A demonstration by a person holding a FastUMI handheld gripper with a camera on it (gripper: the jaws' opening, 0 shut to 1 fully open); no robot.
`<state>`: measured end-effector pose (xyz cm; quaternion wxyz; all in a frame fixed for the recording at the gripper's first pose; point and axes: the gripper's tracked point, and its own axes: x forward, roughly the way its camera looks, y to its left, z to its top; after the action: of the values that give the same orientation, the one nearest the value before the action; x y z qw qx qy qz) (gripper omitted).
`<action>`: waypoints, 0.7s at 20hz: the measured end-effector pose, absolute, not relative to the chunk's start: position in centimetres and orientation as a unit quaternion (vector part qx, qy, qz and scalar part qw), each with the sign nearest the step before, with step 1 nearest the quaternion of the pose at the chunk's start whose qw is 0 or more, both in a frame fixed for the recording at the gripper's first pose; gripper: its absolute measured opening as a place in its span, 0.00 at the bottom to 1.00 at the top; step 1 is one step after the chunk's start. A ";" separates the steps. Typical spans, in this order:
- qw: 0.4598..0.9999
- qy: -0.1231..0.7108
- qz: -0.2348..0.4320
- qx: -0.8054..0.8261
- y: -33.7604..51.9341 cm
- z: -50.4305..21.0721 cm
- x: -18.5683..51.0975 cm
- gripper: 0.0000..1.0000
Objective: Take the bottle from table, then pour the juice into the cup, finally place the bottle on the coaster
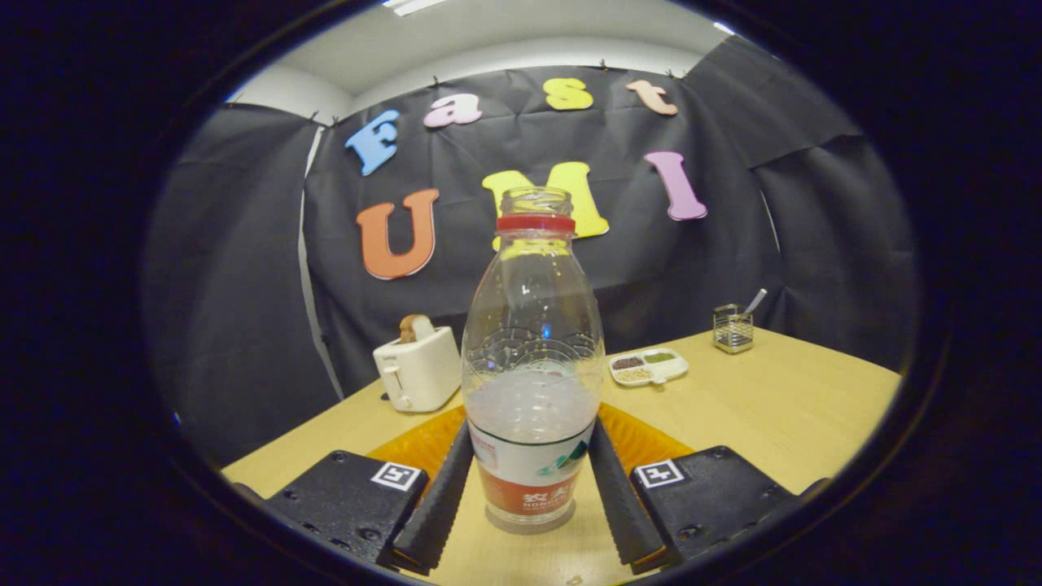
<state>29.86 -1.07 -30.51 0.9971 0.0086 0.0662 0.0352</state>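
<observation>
I see a glossy clear plastic bottle (532, 366) on a matt pale wood table (781, 399), beside a smooth white plastic toaster (417, 369).

The bottle (532, 382) is of clear plastic, with a red ring under its open mouth, and its label is white above and orange-red below, with a small green and blue picture. The liquid inside looks pale and almost colourless. The coaster (643, 439) under it is orange with a fine woven pattern. The surface (781, 407) is light yellow wood. The toaster (418, 370) is cream-white, with brown bread in it. The small tray (649, 366) is white and holds dark, green and beige grains. The wire holder (733, 328) is silver.
</observation>
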 end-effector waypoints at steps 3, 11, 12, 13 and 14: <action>0.994 0.083 0.049 -0.045 0.8 -33.5 31.4 0.81; 0.996 0.074 0.012 -0.050 -0.1 -36.0 32.1 0.82; 0.996 0.075 0.015 -0.048 0.0 -36.2 32.2 0.82; 0.996 0.079 0.015 -0.047 0.0 -36.4 32.2 0.83; 0.996 0.083 0.015 -0.041 0.1 -36.7 32.2 0.83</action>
<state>32.20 0.09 -36.66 0.9956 -0.0414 0.0827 0.0152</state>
